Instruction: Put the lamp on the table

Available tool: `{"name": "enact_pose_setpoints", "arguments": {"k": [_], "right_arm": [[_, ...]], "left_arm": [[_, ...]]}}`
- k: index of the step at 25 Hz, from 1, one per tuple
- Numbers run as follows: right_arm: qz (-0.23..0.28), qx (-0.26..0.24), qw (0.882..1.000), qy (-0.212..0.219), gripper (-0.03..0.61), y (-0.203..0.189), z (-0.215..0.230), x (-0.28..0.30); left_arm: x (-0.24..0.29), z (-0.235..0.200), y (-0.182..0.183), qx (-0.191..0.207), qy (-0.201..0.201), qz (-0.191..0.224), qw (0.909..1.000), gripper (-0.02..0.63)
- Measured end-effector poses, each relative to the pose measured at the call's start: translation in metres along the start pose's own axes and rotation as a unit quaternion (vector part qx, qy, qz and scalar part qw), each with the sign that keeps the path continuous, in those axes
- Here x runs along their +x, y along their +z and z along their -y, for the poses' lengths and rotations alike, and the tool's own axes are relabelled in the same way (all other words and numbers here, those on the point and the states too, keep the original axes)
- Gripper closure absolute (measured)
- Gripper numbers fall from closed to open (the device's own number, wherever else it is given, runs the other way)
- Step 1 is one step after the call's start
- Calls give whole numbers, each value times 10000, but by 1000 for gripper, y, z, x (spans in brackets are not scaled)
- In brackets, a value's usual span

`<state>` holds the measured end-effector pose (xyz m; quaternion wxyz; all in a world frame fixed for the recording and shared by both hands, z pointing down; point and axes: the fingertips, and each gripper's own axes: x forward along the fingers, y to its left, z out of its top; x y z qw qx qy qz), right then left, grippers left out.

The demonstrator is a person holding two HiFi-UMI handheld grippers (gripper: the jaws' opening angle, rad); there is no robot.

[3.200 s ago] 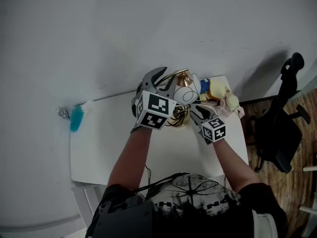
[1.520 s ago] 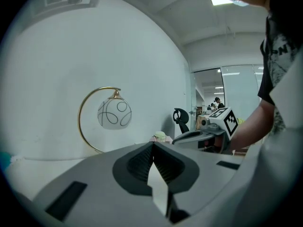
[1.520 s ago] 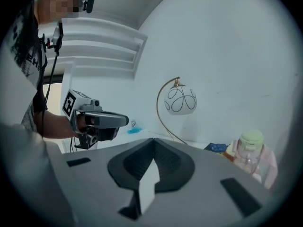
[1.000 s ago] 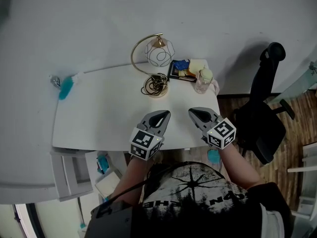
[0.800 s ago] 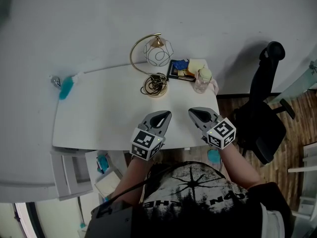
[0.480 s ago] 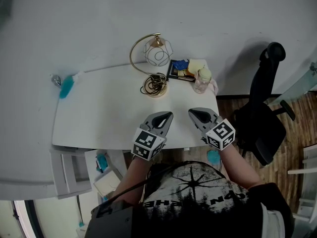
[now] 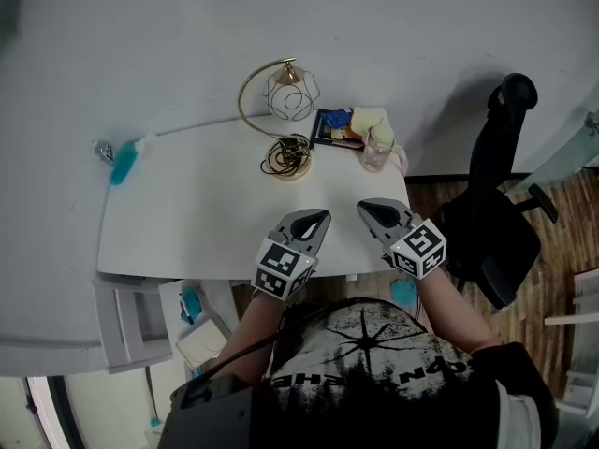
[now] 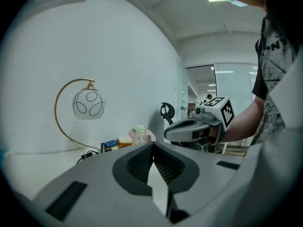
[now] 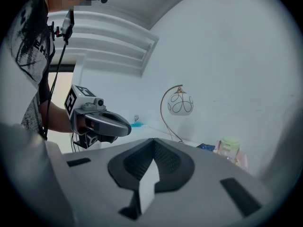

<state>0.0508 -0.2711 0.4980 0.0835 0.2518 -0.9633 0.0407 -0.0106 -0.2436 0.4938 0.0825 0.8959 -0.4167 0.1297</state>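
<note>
The lamp (image 7: 288, 96) stands upright at the back of the white table (image 7: 187, 213): a gold arched arm, a round white globe and a base with a coiled dark cord (image 7: 285, 157). It also shows in the left gripper view, lamp (image 8: 87, 103), and in the right gripper view, lamp (image 9: 180, 103). My left gripper (image 7: 321, 216) and right gripper (image 7: 363, 208) hover side by side over the table's near edge, well short of the lamp. Both are shut with nothing between the jaws.
Right of the lamp sit a dark book with blue and yellow items (image 7: 339, 125) and a clear jar with a pale lid (image 7: 378, 145). A teal duster (image 7: 123, 165) lies at the table's left end. A black office chair (image 7: 496, 213) stands to the right.
Since the oldest frame both grippers have let go of the lamp and drawn back to the near edge. Over the last second the left gripper crept slightly right; the right one kept still.
</note>
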Motion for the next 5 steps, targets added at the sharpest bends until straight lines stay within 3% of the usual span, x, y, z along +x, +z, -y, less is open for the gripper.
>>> {"name": "enact_pose_setpoints", "arguments": {"k": [5], "right_arm": [[-18, 11, 10000, 40, 560, -2, 1, -8]], "left_arm": [[4, 8, 2, -24, -45, 7, 10000, 598]]}}
